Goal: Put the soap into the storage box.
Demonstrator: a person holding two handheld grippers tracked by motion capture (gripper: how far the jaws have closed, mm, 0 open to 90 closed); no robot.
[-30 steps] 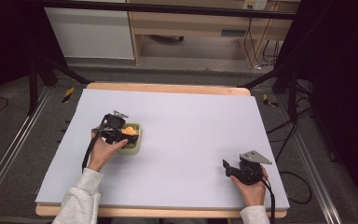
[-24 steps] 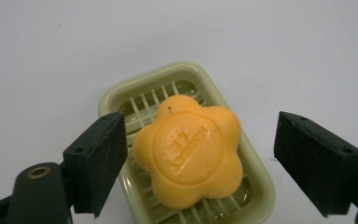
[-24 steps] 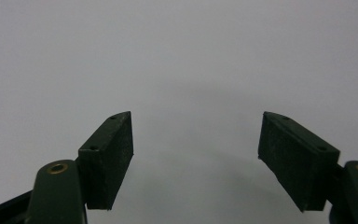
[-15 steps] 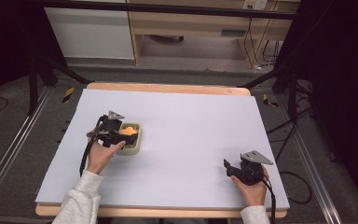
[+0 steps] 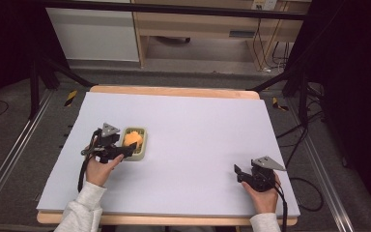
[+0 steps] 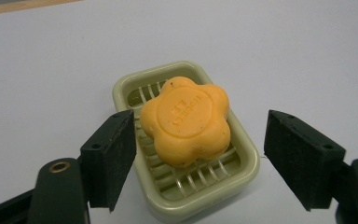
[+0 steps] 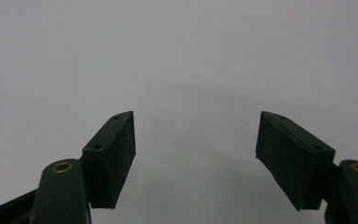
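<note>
Above the pale grey table (image 5: 198, 125), I hold both grippers low. The green soap dish (image 6: 242, 163) lies between the left gripper's (image 6: 200, 154) jaws, which have just been closing yet stand apart, touching nothing. The orange flower-shaped soap (image 6: 185, 122) rests in the dish, just ahead of the pads. The right gripper (image 7: 195, 154), well apart, has its jaws wide over bare tabletop.

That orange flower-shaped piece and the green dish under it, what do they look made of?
The orange flower piece looks like a moulded soap bar: matte, waxy, with stamped lettering and small dark specks. The green dish looks like smooth moulded plastic with a soft sheen, rounded rim and slotted ribs; glazed ceramic can't be ruled out.
</note>
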